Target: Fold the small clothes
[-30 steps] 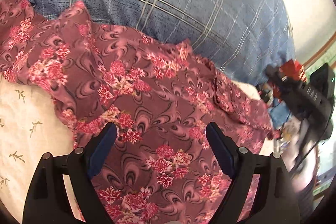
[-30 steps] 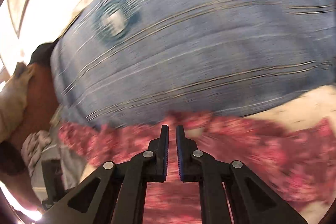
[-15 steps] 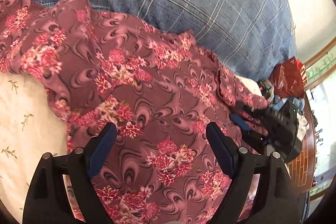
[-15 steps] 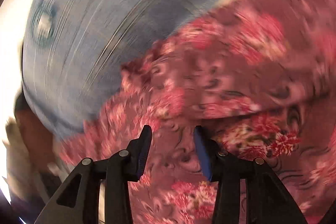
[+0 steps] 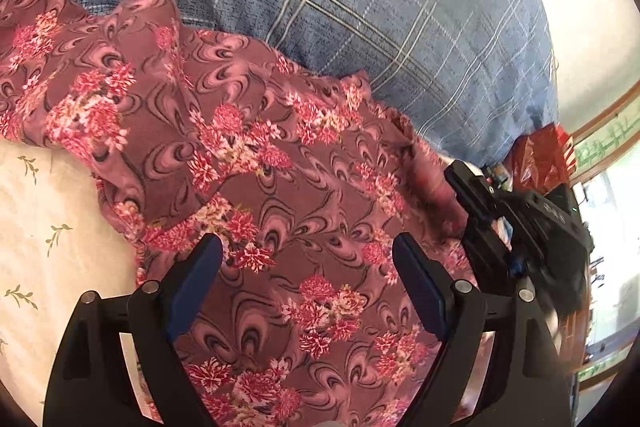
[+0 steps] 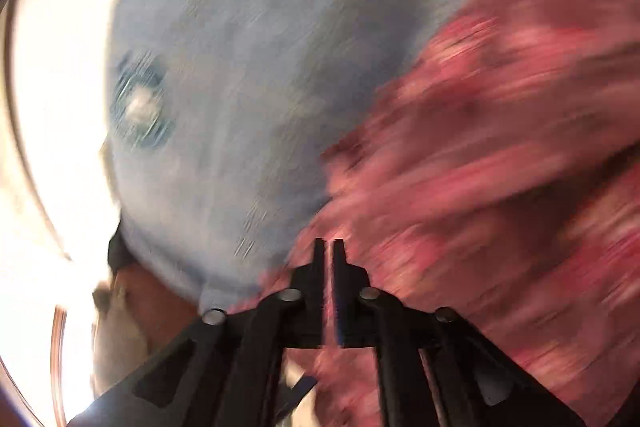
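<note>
Here the left tool (image 5: 308,267) hovers spread above the floral garment (image 5: 280,187).

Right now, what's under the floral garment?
The floral garment lies on a cream leaf-print sheet at its left edge, and its far edge overlaps the blue plaid pillow. Whatever lies beneath its middle is covered.

a cream bedsheet (image 5: 44,211) printed with small green sprigs is covering the bed. a maroon floral garment (image 5: 280,195) is lying rumpled directly on it, spreading across most of the left wrist view. a blue plaid pillow (image 5: 360,7) is sitting behind, its lower edge touching the garment.
</note>
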Motion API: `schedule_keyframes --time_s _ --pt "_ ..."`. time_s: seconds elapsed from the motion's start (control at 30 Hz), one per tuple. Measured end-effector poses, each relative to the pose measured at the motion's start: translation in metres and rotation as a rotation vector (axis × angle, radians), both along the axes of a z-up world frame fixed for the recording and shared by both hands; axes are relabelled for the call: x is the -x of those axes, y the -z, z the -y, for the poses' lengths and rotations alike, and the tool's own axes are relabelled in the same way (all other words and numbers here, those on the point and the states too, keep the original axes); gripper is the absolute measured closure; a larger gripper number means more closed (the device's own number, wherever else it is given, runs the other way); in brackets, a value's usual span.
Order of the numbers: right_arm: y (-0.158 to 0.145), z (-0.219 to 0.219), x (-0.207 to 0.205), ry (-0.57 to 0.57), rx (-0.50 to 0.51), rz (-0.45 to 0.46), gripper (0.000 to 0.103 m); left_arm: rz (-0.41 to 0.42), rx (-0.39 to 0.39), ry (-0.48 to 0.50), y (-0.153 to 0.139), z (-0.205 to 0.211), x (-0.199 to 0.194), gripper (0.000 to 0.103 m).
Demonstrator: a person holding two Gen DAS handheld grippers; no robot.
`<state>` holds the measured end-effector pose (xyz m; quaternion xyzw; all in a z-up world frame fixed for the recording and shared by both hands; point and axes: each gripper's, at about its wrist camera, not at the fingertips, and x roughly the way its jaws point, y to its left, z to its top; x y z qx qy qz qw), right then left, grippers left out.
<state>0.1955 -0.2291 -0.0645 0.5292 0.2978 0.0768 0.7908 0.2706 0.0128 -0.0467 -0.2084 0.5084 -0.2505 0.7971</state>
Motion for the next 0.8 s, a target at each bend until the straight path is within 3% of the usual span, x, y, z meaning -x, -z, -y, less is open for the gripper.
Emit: schedule_keyframes --time_s 0.07,0.2,0.33,0.43,0.5,0.6,0.67,0.73,0.8 --pt "-0.007 -0.028 -0.008 -0.075 0.045 0.019 0.102 -0.001 0.032 -0.015 -0.003 -0.009 -0.001 0.016" --pt "-0.002 -0.051 -0.007 -0.113 0.158 -0.067 0.096 -0.009 0.048 -0.019 -0.003 -0.015 -0.002 0.016" --pt "-0.008 -0.003 0.047 -0.034 0.264 -0.095 0.096 -0.045 0.068 0.062 0.0 0.006 0.006 0.016" --pt "-0.009 0.038 0.095 0.035 0.348 -0.138 0.09 -0.05 0.077 0.127 -0.007 0.042 0.012 0.016" --pt "-0.005 0.057 0.114 0.063 0.349 -0.169 0.077 -0.071 0.096 0.166 -0.011 0.071 0.01 0.016" --pt "0.014 0.085 0.146 0.083 0.301 -0.178 0.072 -0.162 0.138 0.216 -0.011 0.129 -0.005 0.016" --pt "0.029 0.095 0.155 0.076 0.273 -0.179 0.069 -0.21 0.106 0.247 -0.008 0.163 -0.012 0.016" --pt "0.04 0.099 0.164 0.07 0.229 -0.111 0.07 -0.261 0.076 0.276 0.001 0.194 -0.015 0.016" --pt "0.041 0.097 0.165 0.053 0.248 -0.08 0.07 -0.317 0.063 0.276 0.013 0.212 -0.017 0.016"
